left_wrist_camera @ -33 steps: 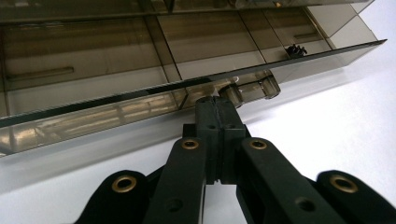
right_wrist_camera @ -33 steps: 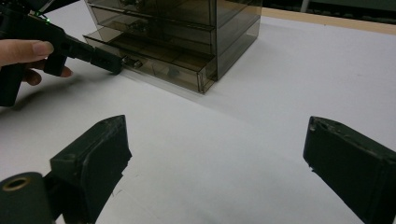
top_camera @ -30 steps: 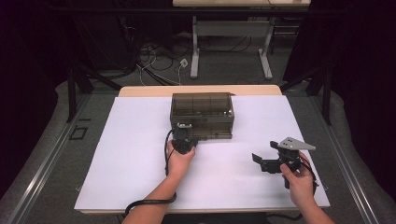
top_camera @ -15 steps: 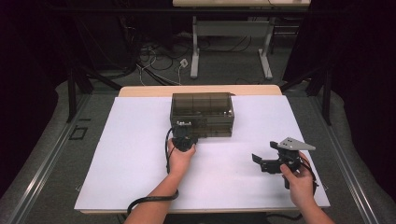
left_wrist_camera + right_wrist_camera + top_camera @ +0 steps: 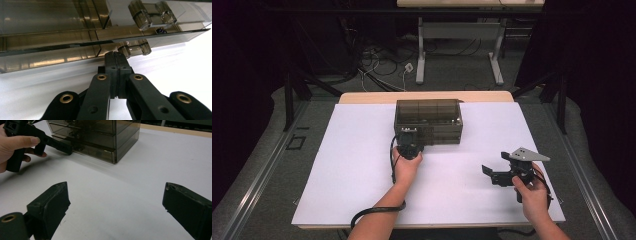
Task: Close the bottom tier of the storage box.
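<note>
Almost nothing has moved over the last second: the left gripper (image 5: 408,145) stays at the smoky drawer cabinet (image 5: 428,120) near the worktop's (image 5: 337,175) far edge, jaws pressed together below the bottom drawer's handle (image 5: 135,47), gripping nothing visible. The right gripper (image 5: 497,172) stays wide open and empty near the right edge. The drawer seems not yet pulled.

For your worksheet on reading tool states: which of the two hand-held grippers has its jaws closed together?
The left gripper, at the front of the smoky drawer box: its jaws meet with no gap. The right gripper, out over the white table, has its jaws spread wide.
</note>
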`<state>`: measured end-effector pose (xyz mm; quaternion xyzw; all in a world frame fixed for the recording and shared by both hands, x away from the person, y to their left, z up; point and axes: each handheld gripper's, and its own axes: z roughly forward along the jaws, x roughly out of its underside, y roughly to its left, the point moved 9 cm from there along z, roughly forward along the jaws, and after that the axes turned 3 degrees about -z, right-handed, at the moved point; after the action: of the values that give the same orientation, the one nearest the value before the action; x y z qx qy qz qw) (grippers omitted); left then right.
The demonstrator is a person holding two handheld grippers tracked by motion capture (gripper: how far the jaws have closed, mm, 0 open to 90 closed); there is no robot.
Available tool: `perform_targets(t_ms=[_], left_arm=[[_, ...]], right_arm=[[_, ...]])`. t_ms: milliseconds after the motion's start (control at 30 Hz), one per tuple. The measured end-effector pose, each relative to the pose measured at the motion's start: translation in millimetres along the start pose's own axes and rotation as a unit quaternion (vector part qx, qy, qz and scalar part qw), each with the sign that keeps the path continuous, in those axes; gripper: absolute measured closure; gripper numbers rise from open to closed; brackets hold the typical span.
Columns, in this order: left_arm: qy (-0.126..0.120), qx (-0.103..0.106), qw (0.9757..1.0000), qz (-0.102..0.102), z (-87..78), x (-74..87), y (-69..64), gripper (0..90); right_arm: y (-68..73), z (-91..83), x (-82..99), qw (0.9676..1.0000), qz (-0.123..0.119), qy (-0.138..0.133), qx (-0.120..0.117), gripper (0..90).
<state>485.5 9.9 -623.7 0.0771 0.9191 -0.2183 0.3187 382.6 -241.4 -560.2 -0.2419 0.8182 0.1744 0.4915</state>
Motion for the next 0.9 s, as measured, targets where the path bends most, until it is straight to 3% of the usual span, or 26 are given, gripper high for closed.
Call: perform_targets(t_ms=[433, 900], left_arm=[[-0.01, 0.0, 0.9997, -0.023, 3.3, -3.4, 0.8, 90.0], [-0.018, 0.001, 0.9994, -0.029, 3.2, -3.2, 1.1, 90.0]], right_arm=[[-0.5, -1.0, 0.1, 1.0, 0.002, 0.001, 0.002, 6.2], [-0.5, -0.8, -0.2, 1.0, 0.001, -0.001, 0.0, 6.2]])
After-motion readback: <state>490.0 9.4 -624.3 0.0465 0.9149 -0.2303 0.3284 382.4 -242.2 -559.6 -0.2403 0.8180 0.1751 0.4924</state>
